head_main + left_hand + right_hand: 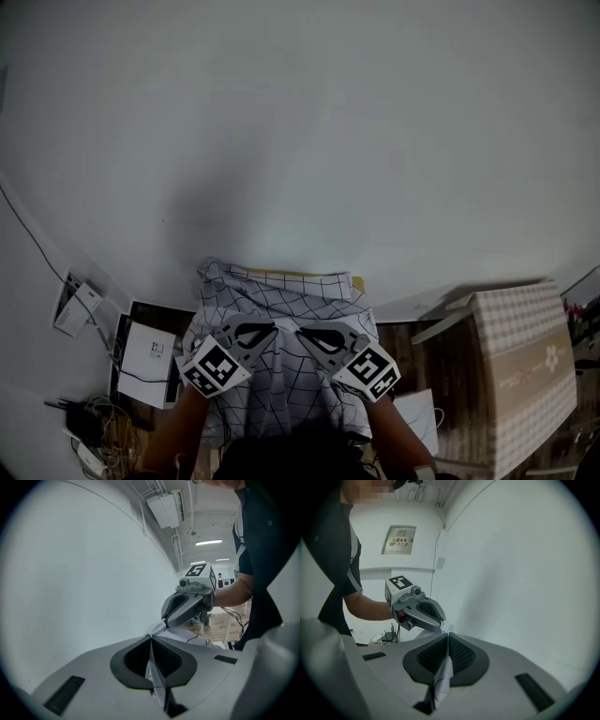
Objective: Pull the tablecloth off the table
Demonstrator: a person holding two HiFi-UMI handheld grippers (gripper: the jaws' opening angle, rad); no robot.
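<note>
The white tablecloth (281, 295) with thin dark checks is bunched up and hangs between both grippers, close in front of me. My left gripper (270, 327) is shut on a fold of it, which shows as a thin strip between the pads (157, 681). My right gripper (302, 335) is shut on another fold (440, 677), its tips nearly touching the left ones. Each gripper view shows the other gripper: the right one (167, 623) and the left one (442, 627), both pinching cloth. A yellowish edge (305, 275) peeks out above the cloth's top; what it belongs to is hidden.
A plain white wall (300, 122) fills the view ahead. A beige checked box (520, 366) stands at the right on the wooden floor. At the left lie a white flat device (150, 352) and tangled cables (89, 431).
</note>
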